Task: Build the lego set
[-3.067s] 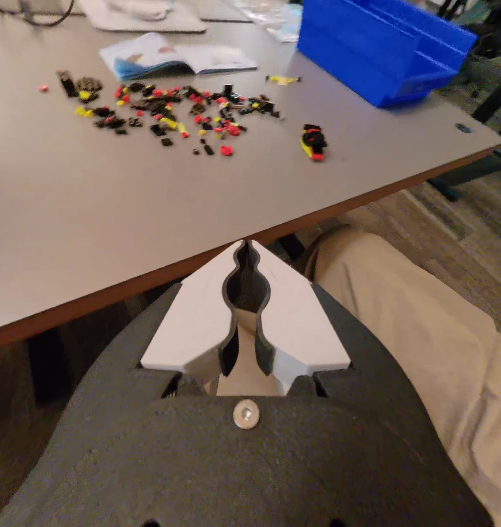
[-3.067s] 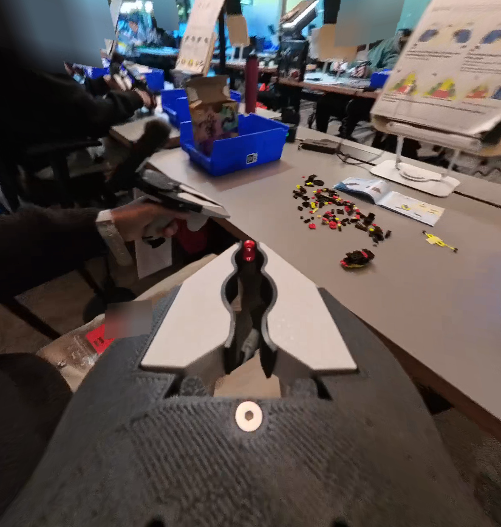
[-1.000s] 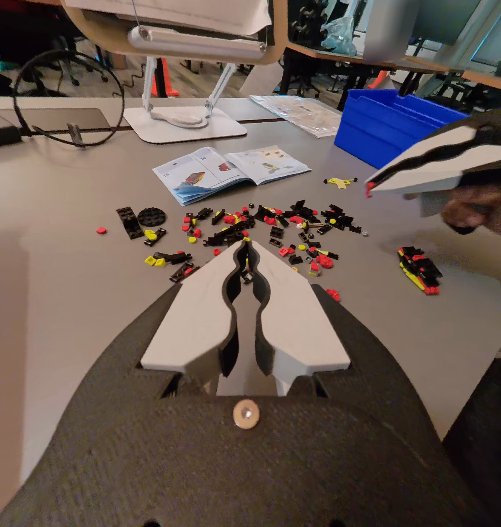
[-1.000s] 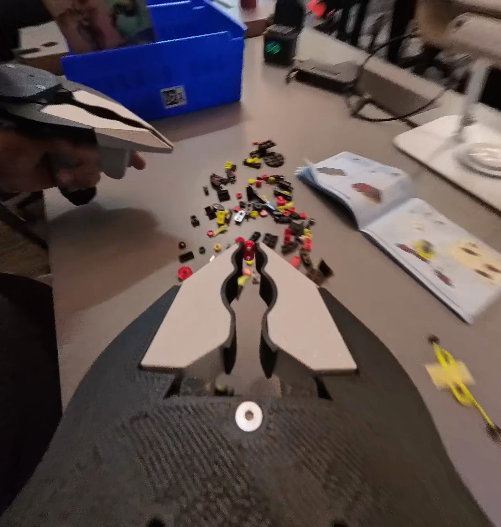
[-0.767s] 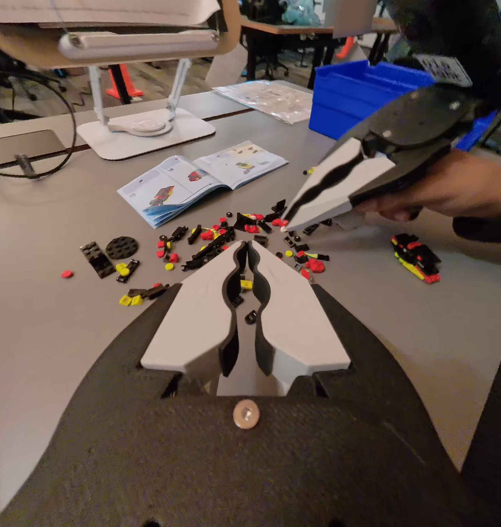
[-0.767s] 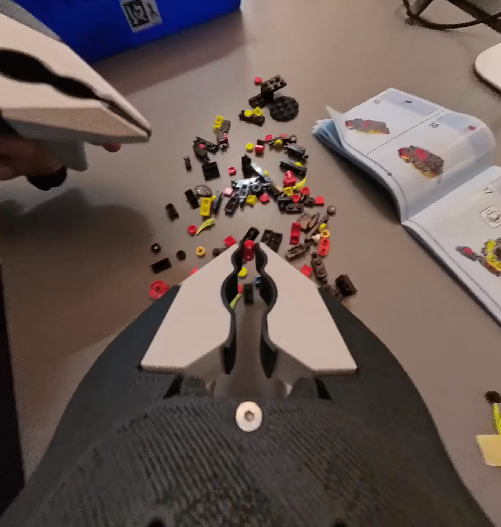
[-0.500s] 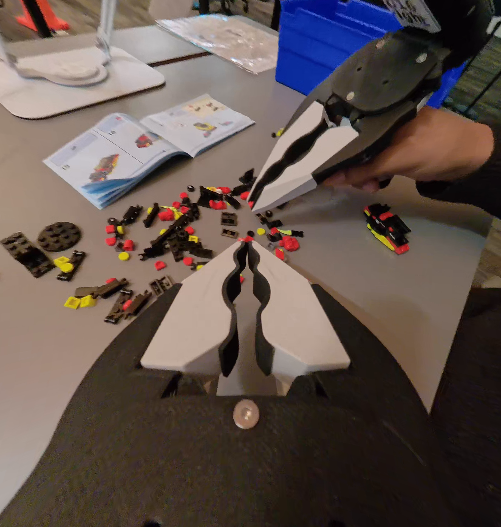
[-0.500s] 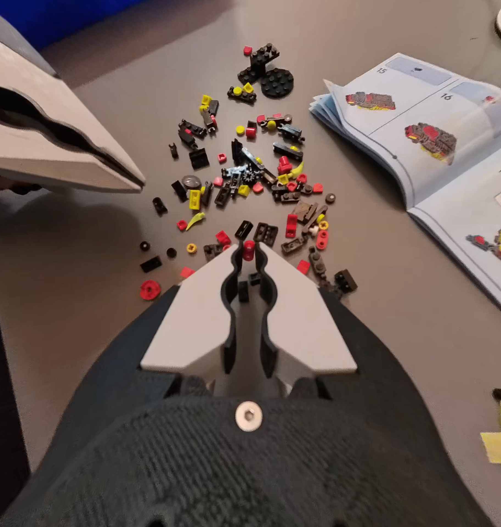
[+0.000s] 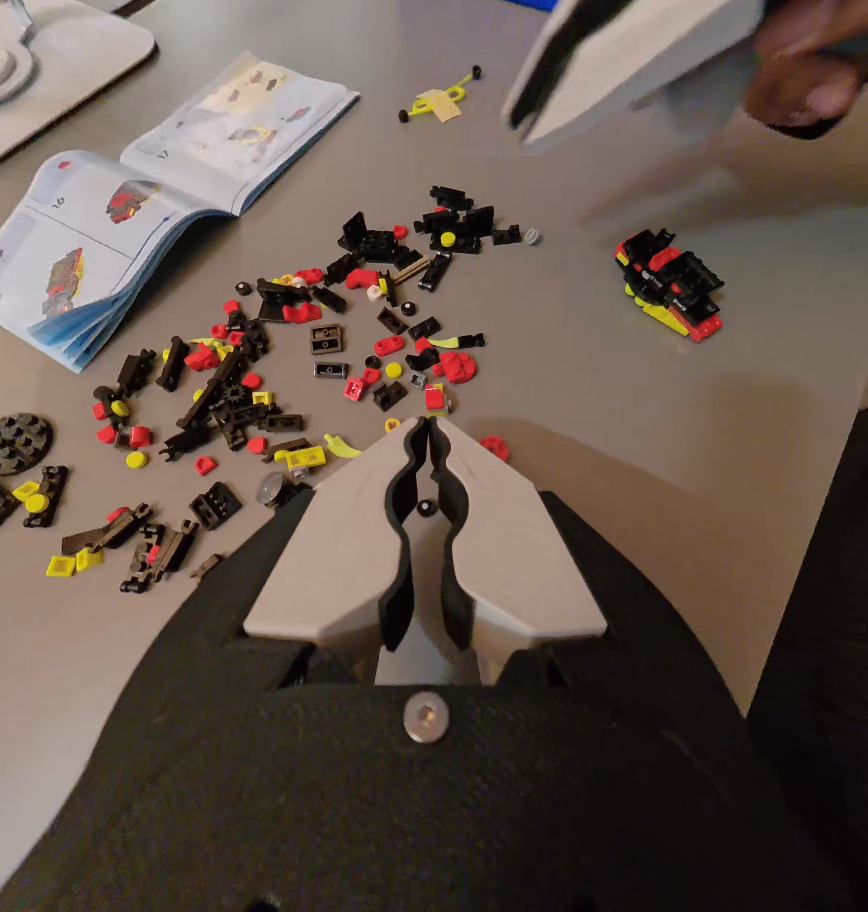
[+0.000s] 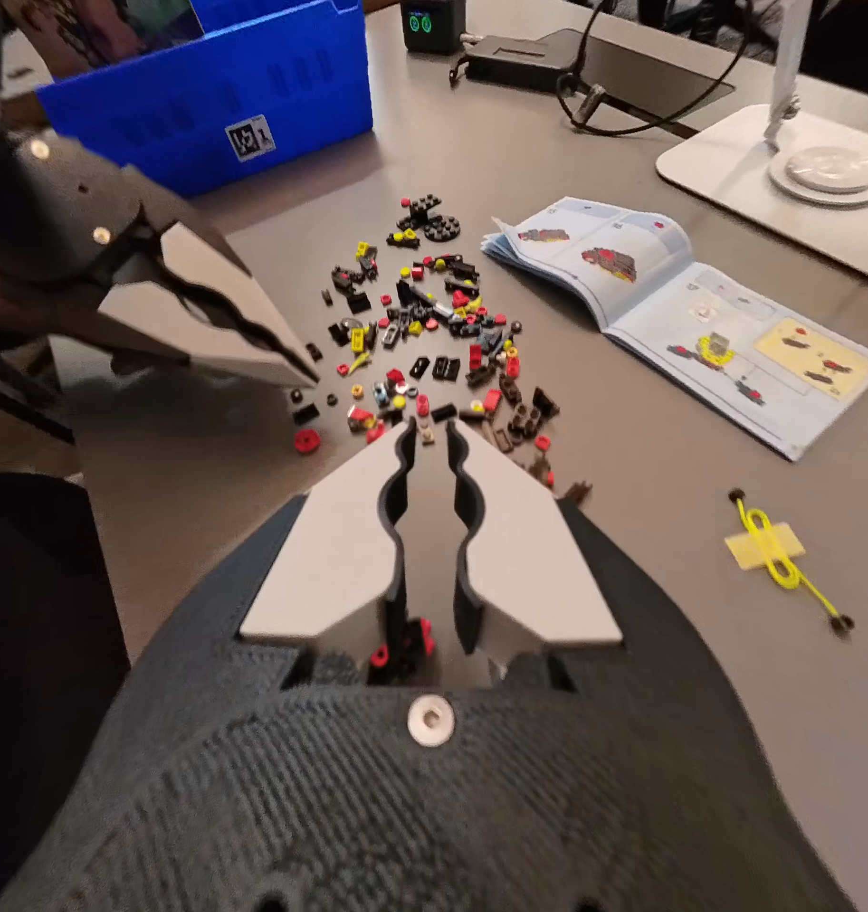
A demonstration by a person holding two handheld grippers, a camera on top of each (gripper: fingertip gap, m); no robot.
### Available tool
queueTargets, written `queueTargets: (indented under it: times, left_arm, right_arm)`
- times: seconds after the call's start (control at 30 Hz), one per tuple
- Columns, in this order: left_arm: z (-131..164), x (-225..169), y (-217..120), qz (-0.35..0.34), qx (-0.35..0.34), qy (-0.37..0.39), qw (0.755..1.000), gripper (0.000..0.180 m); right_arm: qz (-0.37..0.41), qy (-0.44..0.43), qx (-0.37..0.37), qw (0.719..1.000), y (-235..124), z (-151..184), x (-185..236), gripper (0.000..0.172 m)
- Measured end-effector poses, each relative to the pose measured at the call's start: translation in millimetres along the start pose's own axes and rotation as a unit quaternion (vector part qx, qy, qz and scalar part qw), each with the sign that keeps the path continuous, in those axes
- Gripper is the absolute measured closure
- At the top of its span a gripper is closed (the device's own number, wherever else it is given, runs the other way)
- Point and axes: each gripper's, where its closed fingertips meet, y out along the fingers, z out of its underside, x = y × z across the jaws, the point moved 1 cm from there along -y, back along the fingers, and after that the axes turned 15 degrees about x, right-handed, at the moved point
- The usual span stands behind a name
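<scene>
- at the near edge of the scattered bricks (image 9: 323, 345), the left gripper (image 9: 428, 422) has its fingertips clenched together with nothing between them; a small red and yellow piece (image 9: 435, 397) lies just past the tips.
- through the wavy opening behind those tips a small black round stud (image 9: 425, 508) shows on the grey table (image 9: 594, 444) beneath.
- over the same pile in its own view, the right gripper (image 10: 428, 429) has its fingers parted, gripping nothing; a small tan piece (image 10: 426, 434) lies on the table between the tips, apart from both pads.
- a small red cylinder (image 10: 422, 402) lies just beyond the right tips, and a red round piece (image 10: 307, 440) sits to their left.
- a partly built black, red and yellow model (image 9: 671, 286) stands apart to the right of the pile.
- an open instruction booklet (image 9: 140, 197) lies beyond the bricks, with a yellow string piece (image 9: 439, 101) near it.
- a blue bin (image 10: 214, 98) stands at the far left of the table, and a white stand base (image 10: 792, 187) at the far right.
</scene>
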Motion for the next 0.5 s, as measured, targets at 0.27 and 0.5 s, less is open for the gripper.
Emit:
queueTargets:
  times: [0.27, 0.5]
  left_arm:
    - [8, -15, 7, 0.051, 0.028, -0.012, 0.998, 0.177]
    - [4, -29, 6, 0.052, 0.042, 0.015, 0.998, 0.158]
  right_arm:
    - [0.049, 0.009, -0.044, 0.998, -44, 21, 27, 0.16]
    - [0.071, 0.039, -0.136, 0.987, -80, 26, -7, 0.172]
